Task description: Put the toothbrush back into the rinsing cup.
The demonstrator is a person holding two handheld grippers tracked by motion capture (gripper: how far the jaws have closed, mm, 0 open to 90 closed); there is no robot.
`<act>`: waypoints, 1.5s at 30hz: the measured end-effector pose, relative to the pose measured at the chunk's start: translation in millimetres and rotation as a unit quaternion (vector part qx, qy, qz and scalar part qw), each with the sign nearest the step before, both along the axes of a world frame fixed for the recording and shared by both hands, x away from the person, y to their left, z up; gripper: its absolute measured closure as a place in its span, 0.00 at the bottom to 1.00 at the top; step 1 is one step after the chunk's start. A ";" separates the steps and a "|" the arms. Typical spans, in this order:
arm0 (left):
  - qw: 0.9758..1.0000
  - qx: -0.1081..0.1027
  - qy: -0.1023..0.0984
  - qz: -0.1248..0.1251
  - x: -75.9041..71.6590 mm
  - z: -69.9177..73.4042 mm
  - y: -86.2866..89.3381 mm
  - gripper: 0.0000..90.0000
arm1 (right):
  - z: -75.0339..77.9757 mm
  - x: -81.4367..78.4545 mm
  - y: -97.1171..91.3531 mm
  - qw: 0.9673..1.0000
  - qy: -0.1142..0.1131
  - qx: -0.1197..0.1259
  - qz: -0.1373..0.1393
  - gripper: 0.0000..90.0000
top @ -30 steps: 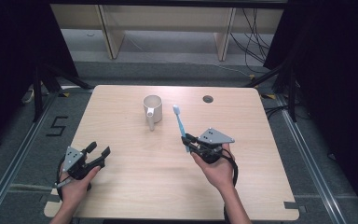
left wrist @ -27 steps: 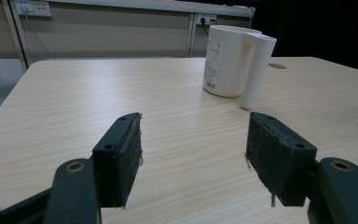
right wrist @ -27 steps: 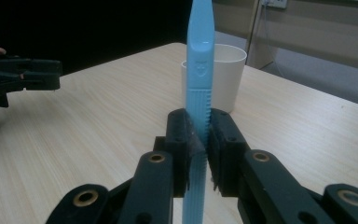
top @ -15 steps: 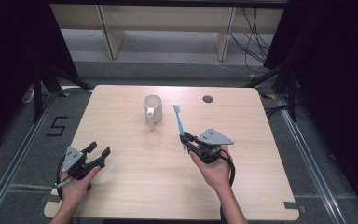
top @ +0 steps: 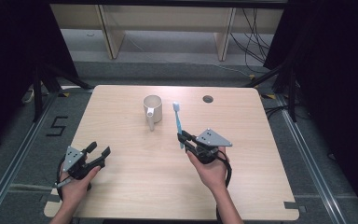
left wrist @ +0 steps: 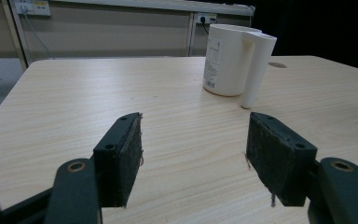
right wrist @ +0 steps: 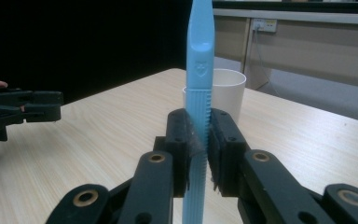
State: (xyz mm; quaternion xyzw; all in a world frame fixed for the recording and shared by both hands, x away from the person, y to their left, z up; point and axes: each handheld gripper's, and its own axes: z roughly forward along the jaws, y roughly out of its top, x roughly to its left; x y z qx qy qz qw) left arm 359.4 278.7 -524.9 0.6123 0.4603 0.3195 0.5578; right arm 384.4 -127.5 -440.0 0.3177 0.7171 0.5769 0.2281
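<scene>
This looks like a lab recording bay. Black curtains flank a lone wooden table. Loose cables and floor rails surround it.

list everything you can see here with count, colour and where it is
mug: 1, white, upright at the far middle of the table, handle toward the person
toothbrush: 1, light blue, to the right of the mug, handle clamped in the right gripper, bristle end pointing away from the person
table: 1, light wood, centre of the high view
cable hole: 1, dark, round, in the far right part of the tabletop
wall sockets: white, on the wall behind the table
left gripper: 1, black, near left of the table, jaws open with nothing between them
right gripper: 1, black with a grey plate, right of centre, shut on the toothbrush
</scene>
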 end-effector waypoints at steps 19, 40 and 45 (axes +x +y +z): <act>1.000 -0.002 0.002 -0.002 0.4 0.0 0.4 0.40 | -4.0 -1.1 3.1 1.000 -0.017 0.019 -0.008 0.88; 0.999 -0.024 -0.019 -0.041 -5.4 27.3 -15.0 0.42 | -6.5 -1.6 10.3 1.000 -0.022 0.020 -0.005 0.88; 0.997 -0.026 -0.024 -0.073 -4.4 39.1 -31.5 0.42 | -8.0 -0.5 15.3 0.999 -0.029 0.019 0.002 0.88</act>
